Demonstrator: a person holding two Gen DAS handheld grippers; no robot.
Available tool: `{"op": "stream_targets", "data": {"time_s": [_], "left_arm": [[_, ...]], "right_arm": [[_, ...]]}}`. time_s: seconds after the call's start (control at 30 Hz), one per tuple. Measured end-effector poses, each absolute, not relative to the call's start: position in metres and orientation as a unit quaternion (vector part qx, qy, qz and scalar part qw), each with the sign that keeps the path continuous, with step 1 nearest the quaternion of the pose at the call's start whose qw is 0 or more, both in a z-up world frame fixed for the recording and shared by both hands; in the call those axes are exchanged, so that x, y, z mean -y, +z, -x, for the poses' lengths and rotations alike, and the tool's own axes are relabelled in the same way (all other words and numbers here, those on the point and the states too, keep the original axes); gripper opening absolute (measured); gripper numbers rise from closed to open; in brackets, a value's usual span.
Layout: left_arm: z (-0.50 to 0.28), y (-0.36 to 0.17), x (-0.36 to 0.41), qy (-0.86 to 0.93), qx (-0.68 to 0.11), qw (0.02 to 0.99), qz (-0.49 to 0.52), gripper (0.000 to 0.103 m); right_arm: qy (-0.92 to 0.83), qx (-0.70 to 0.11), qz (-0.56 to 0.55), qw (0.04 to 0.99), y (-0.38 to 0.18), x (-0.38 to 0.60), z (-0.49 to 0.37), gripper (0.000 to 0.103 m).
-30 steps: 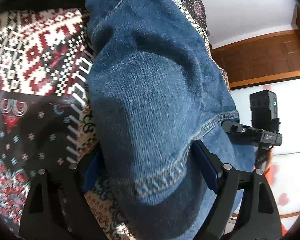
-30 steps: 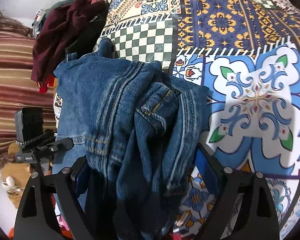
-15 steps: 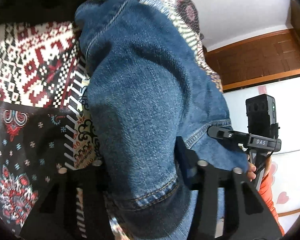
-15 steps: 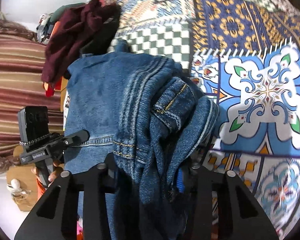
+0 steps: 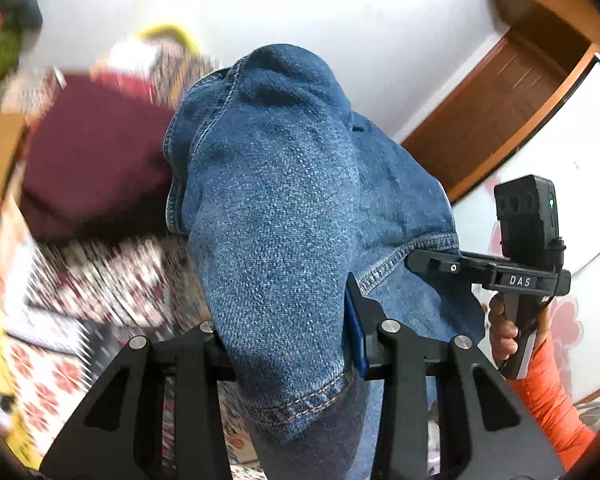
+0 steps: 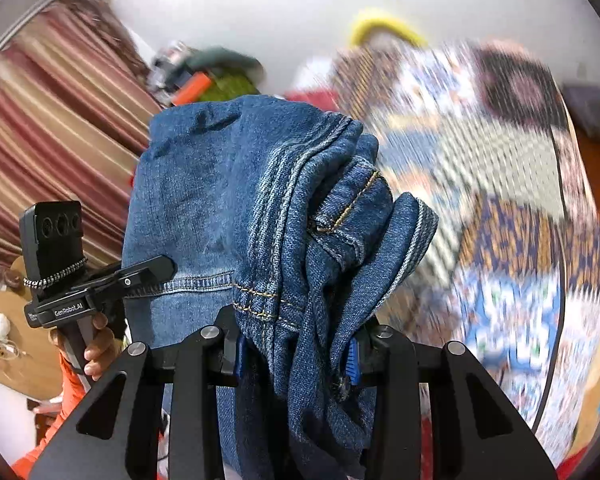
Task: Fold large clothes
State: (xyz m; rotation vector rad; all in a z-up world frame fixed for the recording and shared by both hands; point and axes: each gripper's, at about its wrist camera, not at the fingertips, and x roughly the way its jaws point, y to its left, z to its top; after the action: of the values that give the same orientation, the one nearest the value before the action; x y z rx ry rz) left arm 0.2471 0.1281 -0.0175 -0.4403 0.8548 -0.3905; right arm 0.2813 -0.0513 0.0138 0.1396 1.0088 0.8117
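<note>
**Denim held aloft in two grippers**

A pair of blue jeans [image 5: 284, 216] fills the centre of the left wrist view, draped up and over the left gripper [image 5: 286, 344], whose black fingers are pinched on a hemmed edge of the cloth at the lower middle of the frame. At the right edge of that view the right gripper [image 5: 432, 258] reaches in, its tip touching a stitched seam of the denim, with an orange-sleeved hand [image 5: 504, 328] wrapped around its handle below.

In the right wrist view the jeans [image 6: 228, 200] bunch in thick folds at centre frame, seams and yellow stitching facing the lens, and the right gripper [image 6: 296, 354] is clamped on the gathered cloth at lower middle, blue pads showing on either side of it. The left gripper [image 6: 156, 268] appears at the left of this frame, its tip against a seam.

Behind the denim, blurred by motion, a patterned patchwork bedspread [image 6: 512, 208] occupies the right of the right wrist view, striped curtains [image 6: 48, 120] the upper left. A maroon cloth [image 5: 96, 168] lies at the left of the left wrist view, wooden door trim [image 5: 500, 92] at upper right.
</note>
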Motion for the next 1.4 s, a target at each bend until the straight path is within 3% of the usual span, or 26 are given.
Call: {"op": "stream_targets", "data": {"time_s": [0.23, 0.43, 0.6, 0.77, 0.9, 0.97, 1.17, 1.4], "left_arm": [[-0.259, 0.07, -0.196, -0.139, -0.326, 0.917, 0.182, 0.039], [-0.307, 0.091, -0.256, -0.094, -0.31, 0.927, 0.186, 0.04], [-0.366, 0.046, -0.299, -0.067, -0.338, 0.918, 0.195, 0.042], [-0.443, -0.049, -0.328, -0.033, -0.424, 0.877, 0.221, 0.045], [-0.47, -0.117, -0.33, -0.01, -0.489, 0.845, 0.215, 0.053], [-0.464, -0.119, -0.32, -0.008, -0.476, 0.863, 0.169, 0.058], [-0.438, -0.107, -0.304, 0.023, -0.462, 0.879, 0.121, 0.067], [-0.382, -0.083, -0.281, 0.05, -0.449, 0.888, 0.089, 0.068]], "right_arm": [[0.414, -0.41, -0.096, 0.807, 0.055, -0.004, -0.32, 0.033], [0.421, -0.408, -0.132, 0.8, 0.038, -0.057, -0.38, 0.033], [0.39, -0.437, -0.13, 0.8, -0.013, -0.09, -0.434, 0.033], [0.326, -0.514, -0.073, 0.79, -0.094, -0.124, -0.488, 0.035], [0.32, -0.522, -0.045, 0.789, -0.108, -0.119, -0.481, 0.041], [0.319, -0.524, -0.051, 0.788, -0.102, -0.11, -0.478, 0.048], [0.277, -0.514, -0.022, 0.812, -0.086, -0.093, -0.449, 0.055], [0.273, -0.465, 0.023, 0.842, -0.052, -0.075, -0.402, 0.055]]}}
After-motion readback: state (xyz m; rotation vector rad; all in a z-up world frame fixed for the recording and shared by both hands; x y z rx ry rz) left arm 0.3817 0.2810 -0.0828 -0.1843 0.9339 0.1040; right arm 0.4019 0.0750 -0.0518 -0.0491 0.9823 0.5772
